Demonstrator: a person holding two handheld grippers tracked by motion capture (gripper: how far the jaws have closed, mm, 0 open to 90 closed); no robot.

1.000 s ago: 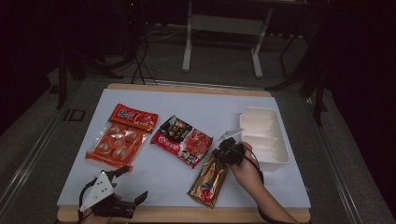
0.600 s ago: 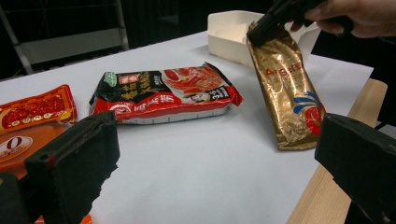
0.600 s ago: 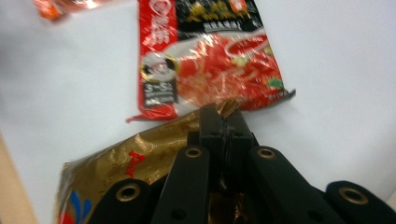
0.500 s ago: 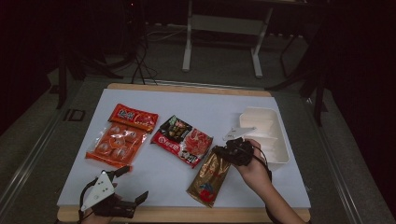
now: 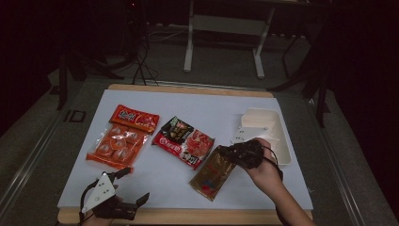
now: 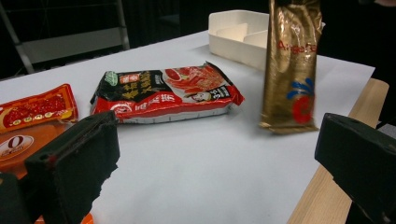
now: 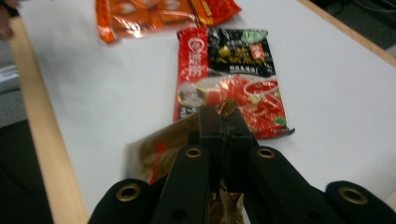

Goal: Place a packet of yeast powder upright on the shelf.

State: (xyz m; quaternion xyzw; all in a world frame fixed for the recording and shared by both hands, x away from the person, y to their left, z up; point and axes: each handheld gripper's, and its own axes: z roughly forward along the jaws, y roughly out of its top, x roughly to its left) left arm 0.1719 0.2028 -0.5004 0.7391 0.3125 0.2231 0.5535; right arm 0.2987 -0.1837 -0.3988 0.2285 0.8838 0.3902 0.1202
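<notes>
Now the right tongs (image 5: 234, 153) pinch a glossy gold packet (image 5: 212, 173); left tongs (image 5: 126, 188) gape.

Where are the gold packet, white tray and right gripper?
gold packet (image 6: 292, 70), left gripper view, mid face.
white tray (image 5: 281, 136), high view, right rim.
right gripper (image 7: 223, 122), right gripper view, jaw tips.

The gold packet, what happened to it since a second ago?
The right claw, shut on the gold packet, has lifted its top end, so it hangs nearly upright. The left claw, both red packets and the white tray stayed put.
</notes>
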